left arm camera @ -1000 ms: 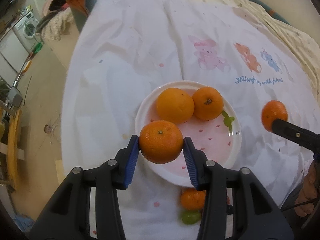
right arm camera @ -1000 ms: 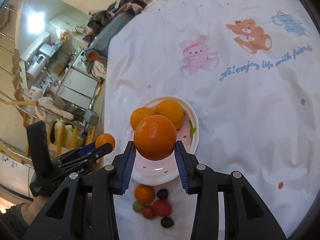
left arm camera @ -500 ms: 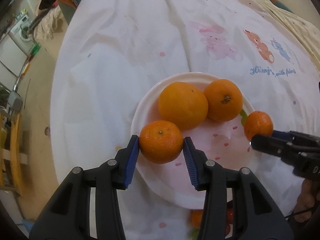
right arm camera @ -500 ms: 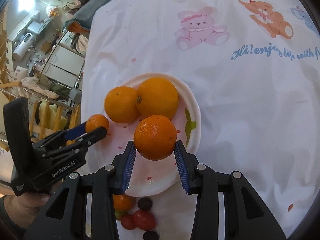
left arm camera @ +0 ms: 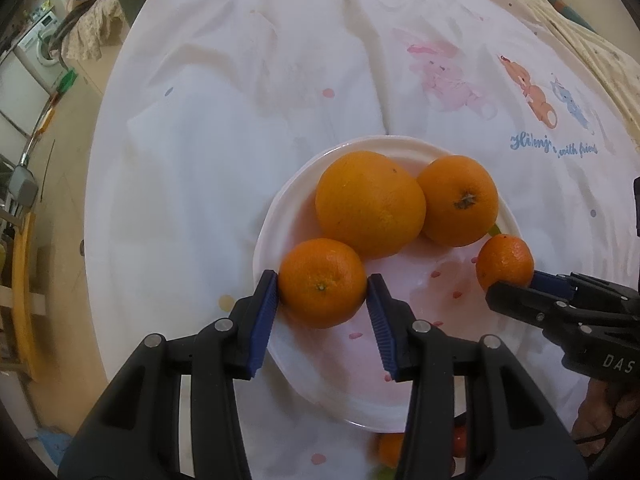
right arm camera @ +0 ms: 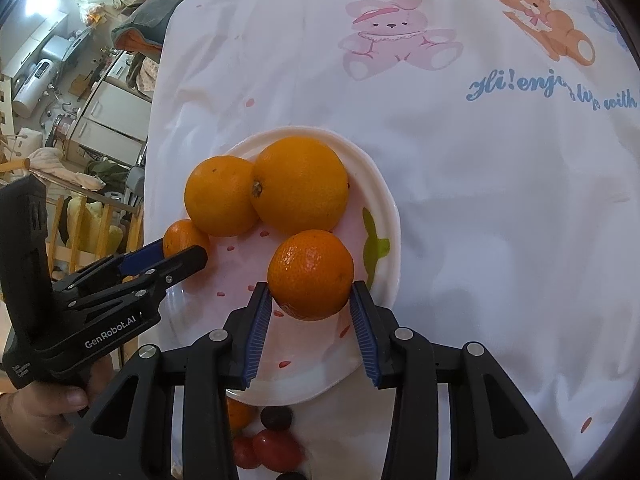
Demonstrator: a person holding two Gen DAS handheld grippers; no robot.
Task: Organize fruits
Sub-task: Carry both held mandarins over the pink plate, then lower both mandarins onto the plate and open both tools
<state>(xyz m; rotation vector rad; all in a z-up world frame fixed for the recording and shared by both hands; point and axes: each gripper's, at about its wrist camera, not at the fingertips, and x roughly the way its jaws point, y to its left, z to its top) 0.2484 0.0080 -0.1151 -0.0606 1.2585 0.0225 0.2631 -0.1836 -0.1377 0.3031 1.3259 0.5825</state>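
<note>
A white and pink plate [left arm camera: 404,396] [right arm camera: 384,208] holds two large oranges [left arm camera: 370,204] [right arm camera: 300,184]. My left gripper [left arm camera: 322,308] is shut on a small orange [left arm camera: 322,282] over the plate's left rim; it also shows in the right wrist view [right arm camera: 182,236]. My right gripper [right arm camera: 310,312] is shut on another orange [right arm camera: 310,274] just above the plate's near right part; that orange also shows in the left wrist view [left arm camera: 505,260].
Small fruits lie on the white printed tablecloth [right arm camera: 480,160] just in front of the plate: red tomatoes [right arm camera: 276,450], a dark grape [right arm camera: 276,417], a small orange [right arm camera: 238,414]. The table edge drops off to the left toward chairs and cabinets.
Both grippers have moved forward and down with their oranges, closing in over the plate; the plate and its two oranges look larger and nearer.
</note>
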